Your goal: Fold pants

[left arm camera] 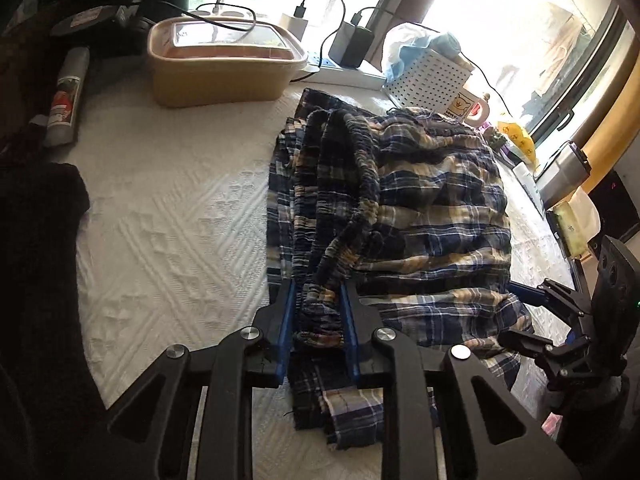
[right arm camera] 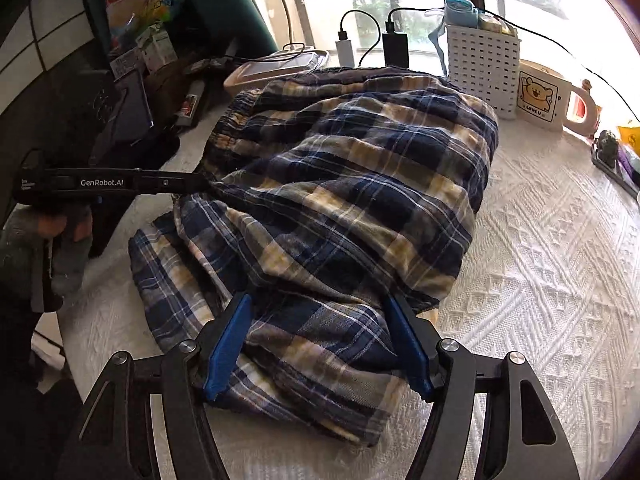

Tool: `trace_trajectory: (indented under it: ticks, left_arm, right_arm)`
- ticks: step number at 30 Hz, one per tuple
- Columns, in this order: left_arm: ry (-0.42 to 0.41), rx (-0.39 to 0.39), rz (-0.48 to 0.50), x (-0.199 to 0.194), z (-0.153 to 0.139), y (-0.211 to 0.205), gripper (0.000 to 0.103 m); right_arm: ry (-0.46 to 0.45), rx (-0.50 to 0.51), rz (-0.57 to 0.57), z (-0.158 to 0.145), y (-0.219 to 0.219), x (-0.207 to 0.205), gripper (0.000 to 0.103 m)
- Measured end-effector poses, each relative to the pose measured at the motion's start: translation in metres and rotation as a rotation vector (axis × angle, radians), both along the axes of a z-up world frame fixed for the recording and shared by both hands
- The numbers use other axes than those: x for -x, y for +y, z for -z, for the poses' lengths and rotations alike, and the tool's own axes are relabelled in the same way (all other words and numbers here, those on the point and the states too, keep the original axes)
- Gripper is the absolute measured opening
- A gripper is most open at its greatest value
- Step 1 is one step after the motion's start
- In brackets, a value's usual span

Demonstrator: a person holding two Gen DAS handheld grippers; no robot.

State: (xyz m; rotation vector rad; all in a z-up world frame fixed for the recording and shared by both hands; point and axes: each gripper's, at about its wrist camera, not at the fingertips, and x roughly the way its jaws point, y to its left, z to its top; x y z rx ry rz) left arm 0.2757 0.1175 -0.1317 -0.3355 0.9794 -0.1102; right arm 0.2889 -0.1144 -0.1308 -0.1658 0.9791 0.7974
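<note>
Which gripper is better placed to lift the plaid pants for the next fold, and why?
Probably the left. The left gripper is shut on the gathered waistband of the pants, while the right gripper stands wide, its blue pads astride a bulky fold without pinching.

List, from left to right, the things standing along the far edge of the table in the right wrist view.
White charger block → black charger block → white perforated plastic basket → cream mug with a bear picture.

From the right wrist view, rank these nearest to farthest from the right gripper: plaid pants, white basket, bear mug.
1. Plaid pants: between the right gripper's fingers.
2. Bear mug: far right.
3. White basket: just behind the mug, by the window.
</note>
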Motion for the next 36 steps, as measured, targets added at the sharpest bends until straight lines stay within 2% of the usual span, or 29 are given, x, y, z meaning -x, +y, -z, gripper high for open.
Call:
trace_trajectory:
  ticks: [3,5,10,14,18,22,26,29,36]
  left_arm:
    - [-0.017,-0.077,-0.022,0.002,-0.016,0.000,0.021]
    - [-0.040,-0.087,-0.031,-0.002,-0.031,0.004,0.021]
    - [-0.188,-0.102,0.084,-0.028,-0.070,-0.015,0.022]
    - [-0.250,-0.152,0.197,-0.060,-0.076,-0.041,0.022]
    - [-0.255,-0.188,0.286,-0.088,-0.063,-0.057,0.022]
    - [-0.151,-0.209,0.303,-0.114,-0.028,-0.053,0.022]
    - [-0.094,-0.198,0.289,-0.129,-0.001,-0.039,0.022]
    - [-0.104,-0.179,0.290,-0.133,0.004,-0.032,0.022]
    - [-0.103,-0.152,0.269,-0.144,0.007,-0.023,0.022]
  right_arm:
    - [0.002,-0.002,-0.012,-0.008,-0.007,0.000,0.070]
    - [-0.023,-0.009,-0.005,-0.017,-0.016,0.000,0.072]
    - [-0.101,-0.067,0.071,-0.043,-0.039,-0.023,0.082]
    - [-0.159,-0.075,0.130,-0.051,-0.040,-0.059,0.082]
    - [-0.188,-0.090,0.114,-0.059,-0.022,-0.089,0.082]
    - [-0.175,-0.065,0.047,-0.050,0.010,-0.111,0.082]
    - [-0.101,-0.008,0.001,-0.024,0.032,-0.133,0.082]
    - [-0.044,0.032,0.003,-0.004,0.040,-0.148,0.082]
    - [-0.032,0.039,0.016,0.005,0.047,-0.163,0.082]
